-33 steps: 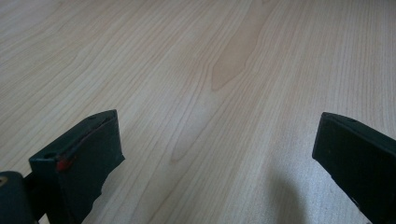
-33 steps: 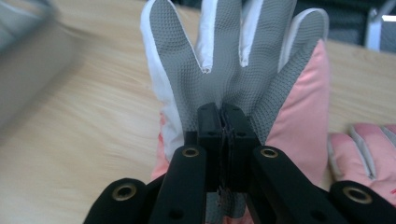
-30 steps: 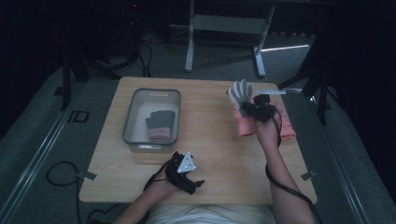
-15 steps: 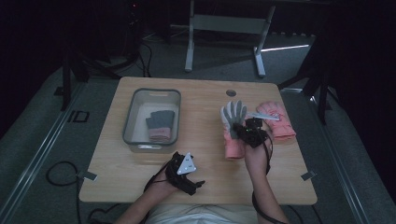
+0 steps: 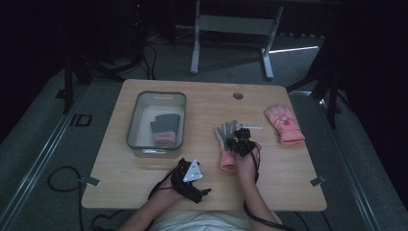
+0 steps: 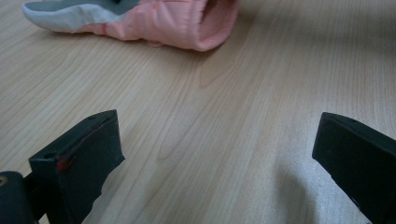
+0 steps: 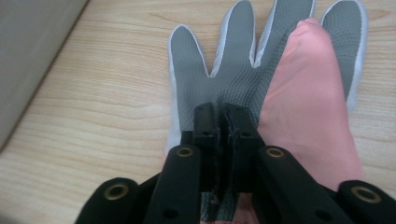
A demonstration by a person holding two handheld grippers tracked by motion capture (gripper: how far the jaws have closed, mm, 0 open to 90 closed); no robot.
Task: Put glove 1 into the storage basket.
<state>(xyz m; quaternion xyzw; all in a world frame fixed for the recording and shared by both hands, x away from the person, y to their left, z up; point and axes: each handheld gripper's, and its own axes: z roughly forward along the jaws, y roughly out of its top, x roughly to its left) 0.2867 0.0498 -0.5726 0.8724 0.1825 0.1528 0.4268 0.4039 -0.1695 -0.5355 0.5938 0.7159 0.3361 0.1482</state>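
step: I'm setting the grey-palmed pink glove on the table centre | right gripper clenched on its palm fabric, jaws just easing | left gripper released, idle | next: let go, fetch the other pink glove

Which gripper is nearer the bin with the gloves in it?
Left. The left gripper rests on the table just below the bin, jaws open. The right gripper sits farther off to the bin's right, shut on the grey-palmed glove.
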